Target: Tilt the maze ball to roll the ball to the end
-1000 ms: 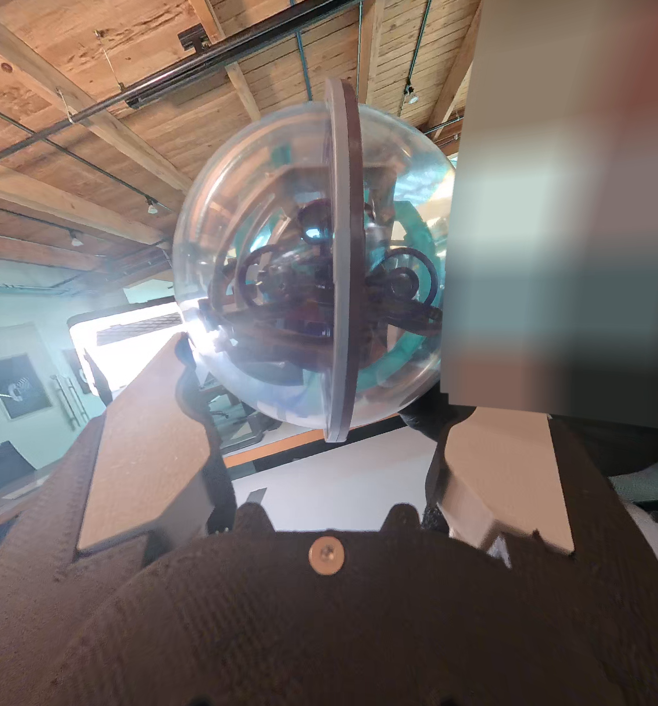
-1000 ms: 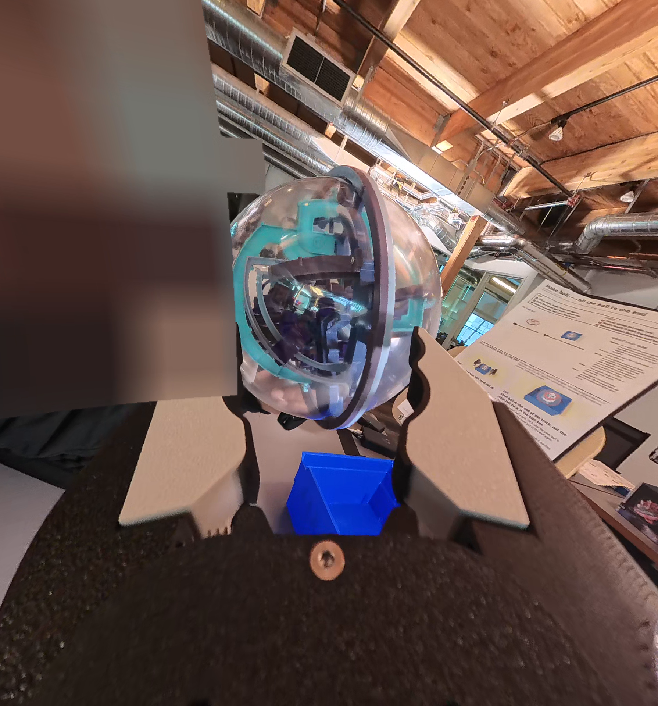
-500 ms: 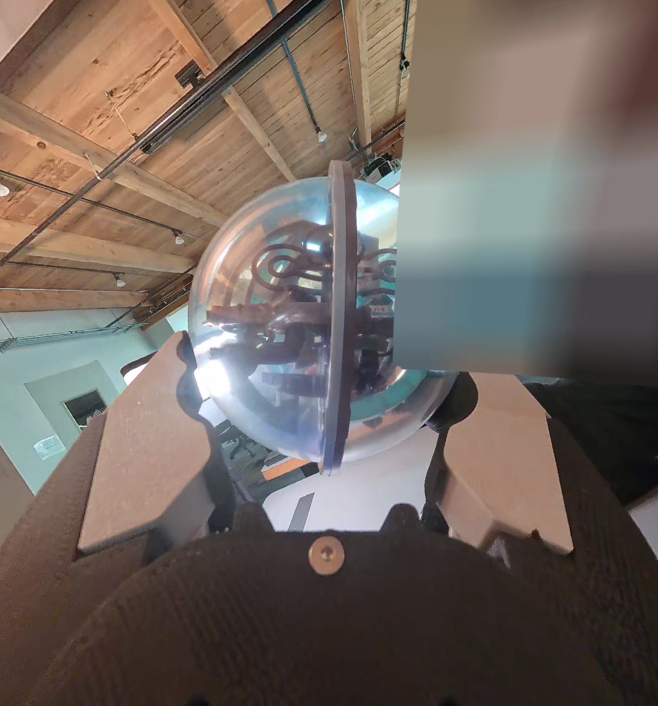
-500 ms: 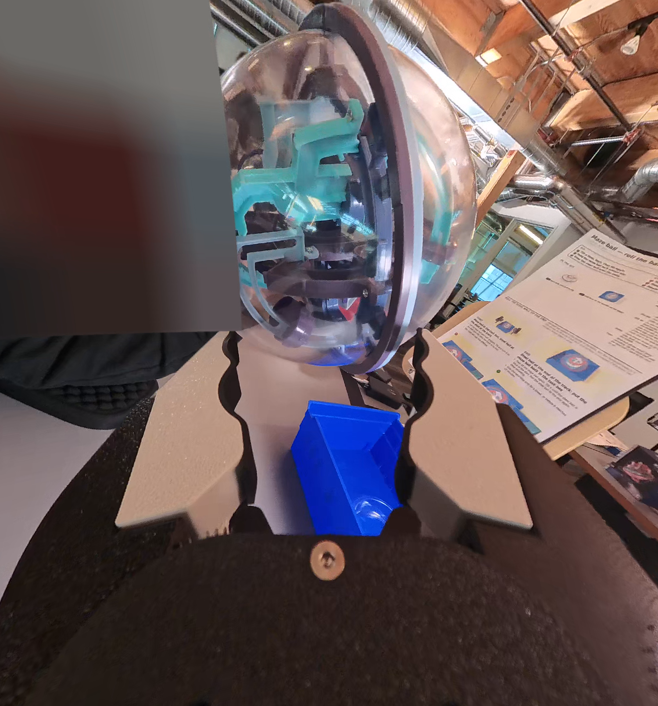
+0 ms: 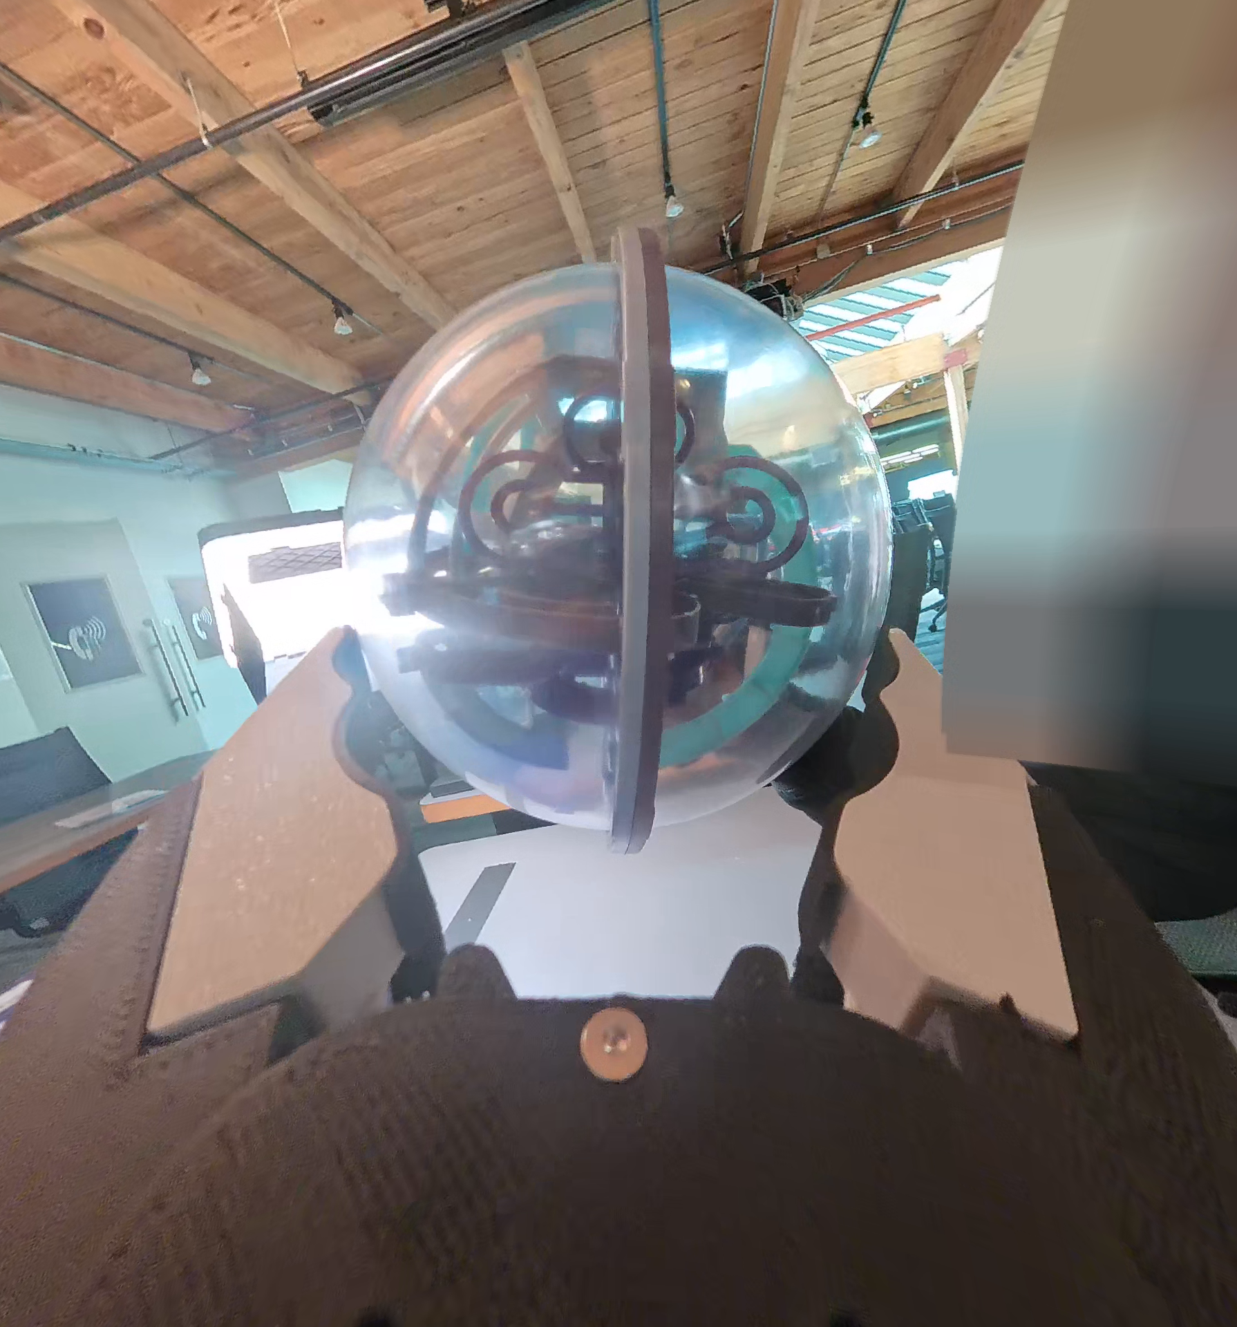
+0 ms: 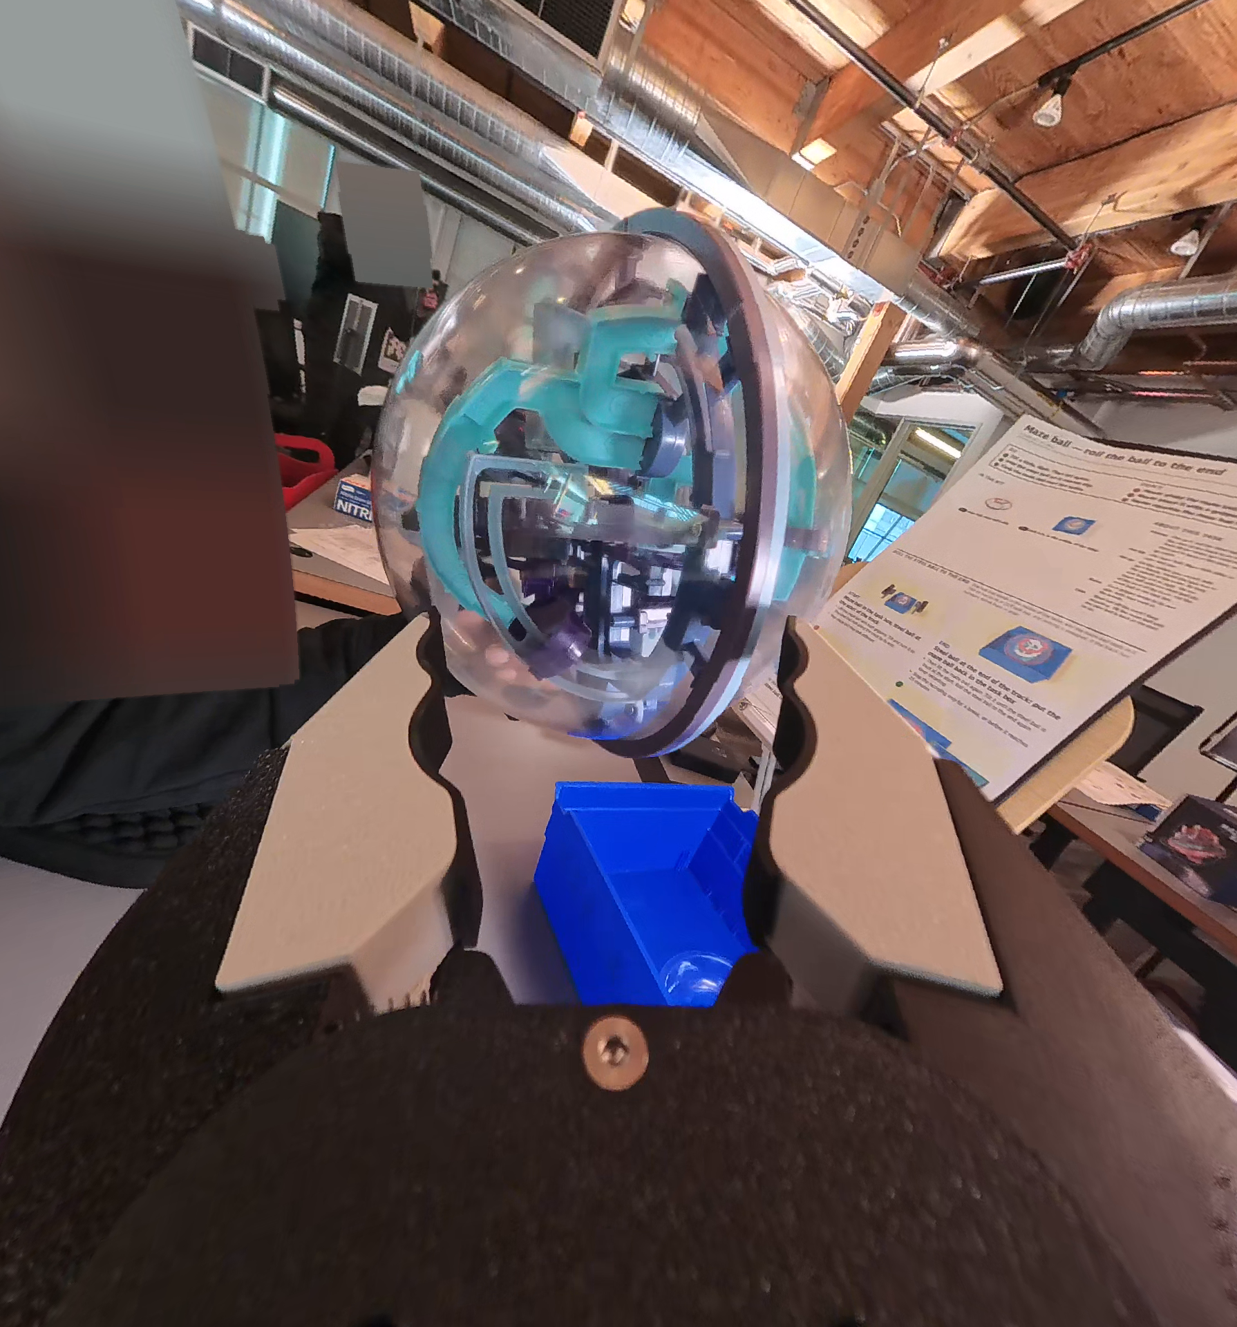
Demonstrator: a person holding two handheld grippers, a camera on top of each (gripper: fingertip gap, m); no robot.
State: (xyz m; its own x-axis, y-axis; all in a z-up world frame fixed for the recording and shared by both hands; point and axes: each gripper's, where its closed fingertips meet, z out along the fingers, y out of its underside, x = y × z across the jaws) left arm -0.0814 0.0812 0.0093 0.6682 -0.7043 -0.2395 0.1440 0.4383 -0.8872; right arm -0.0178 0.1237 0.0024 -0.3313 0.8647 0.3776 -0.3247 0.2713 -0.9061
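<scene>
Gripped the clear plastic maze ball with teal and dark tracks in the widely spread left gripper. Clamped it also in the narrower-set right gripper, above a blue plastic bin.

The small ball inside the maze ball cannot be picked out, perhaps behind tracks.

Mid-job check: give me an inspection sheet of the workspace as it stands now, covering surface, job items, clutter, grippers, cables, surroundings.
Surface: white table, mostly bare.
Job's things: clear maze ball raised off the table, dark rim near upright; blue bin on the table below it.
Clutter: propped instruction board; dark boxes on the side desk.
Grippers: left gripper and right gripper each pinch the ball's lower part.
Cables: nothing seen.
Surroundings: wooden ceiling; metal ducts.
</scene>
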